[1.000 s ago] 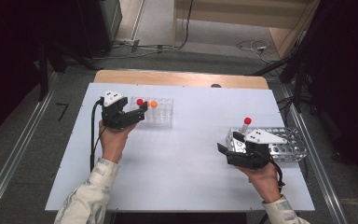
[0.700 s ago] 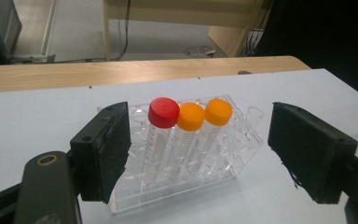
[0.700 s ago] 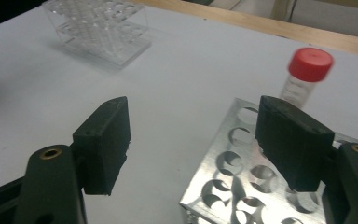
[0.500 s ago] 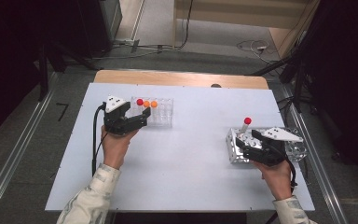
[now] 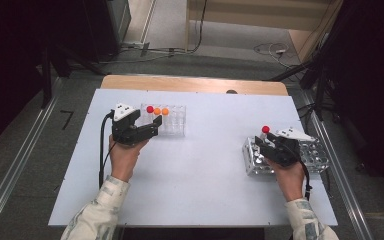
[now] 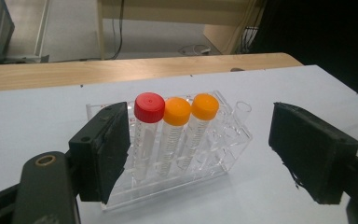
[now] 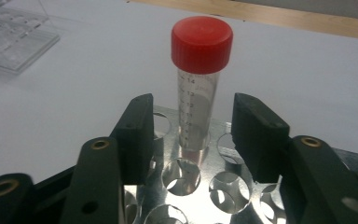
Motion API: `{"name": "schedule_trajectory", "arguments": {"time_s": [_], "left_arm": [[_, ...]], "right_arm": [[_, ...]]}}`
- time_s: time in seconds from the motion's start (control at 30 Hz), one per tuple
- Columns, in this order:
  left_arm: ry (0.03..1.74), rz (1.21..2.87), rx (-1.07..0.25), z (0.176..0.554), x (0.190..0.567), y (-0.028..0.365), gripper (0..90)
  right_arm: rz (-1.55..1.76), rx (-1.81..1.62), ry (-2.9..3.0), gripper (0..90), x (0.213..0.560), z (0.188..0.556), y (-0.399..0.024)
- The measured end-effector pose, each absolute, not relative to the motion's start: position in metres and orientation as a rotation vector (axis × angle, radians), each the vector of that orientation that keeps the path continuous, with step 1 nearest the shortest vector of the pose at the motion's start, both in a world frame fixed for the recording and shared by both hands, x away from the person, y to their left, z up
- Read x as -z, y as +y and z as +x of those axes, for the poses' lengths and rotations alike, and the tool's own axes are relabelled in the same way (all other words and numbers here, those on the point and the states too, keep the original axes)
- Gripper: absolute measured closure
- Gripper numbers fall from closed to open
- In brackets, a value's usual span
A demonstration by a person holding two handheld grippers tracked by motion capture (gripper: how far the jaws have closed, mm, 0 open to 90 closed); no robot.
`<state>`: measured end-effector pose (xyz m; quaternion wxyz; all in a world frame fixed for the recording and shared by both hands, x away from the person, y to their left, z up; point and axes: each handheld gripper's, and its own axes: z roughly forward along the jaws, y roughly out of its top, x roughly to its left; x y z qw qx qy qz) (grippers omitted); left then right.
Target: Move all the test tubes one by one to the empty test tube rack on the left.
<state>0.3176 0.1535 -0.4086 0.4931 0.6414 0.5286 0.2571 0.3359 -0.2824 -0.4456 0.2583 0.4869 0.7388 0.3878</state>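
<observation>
Tongs [image 7: 191, 140] of the right hand closing around red-capped tube [image 7: 198, 88], untouched, in metal rack [image 7: 223, 191].

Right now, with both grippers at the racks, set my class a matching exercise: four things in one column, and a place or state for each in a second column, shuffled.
Things:
1. red-capped tube
2. orange-capped tubes
3. left gripper
4. right gripper

Places or states:
A. fingers wide, either side of the clear plastic rack
B. standing alone in the metal rack
C. fingers closing in around a single tube, gaps on both sides
D. side by side, next to a red cap in the clear rack

Pairs: 1-B, 2-D, 3-A, 4-C
</observation>
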Motion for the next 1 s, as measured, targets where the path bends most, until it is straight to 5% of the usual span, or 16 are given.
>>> {"name": "schedule_trajectory", "arguments": {"time_s": [0.4, 1.0], "left_arm": [[1.280, 1.564, -0.620, 0.318, 0.410, 0.152, 21.3], [1.271, 1.559, -0.618, 0.316, 0.409, 0.152, 21.4]], "right_arm": [[1.300, -1.051, 1.999, 69.9, 0.445, 0.336, -0.283], [1.240, -1.136, 1.936, 70.9, 0.406, 0.326, -0.282]]}}
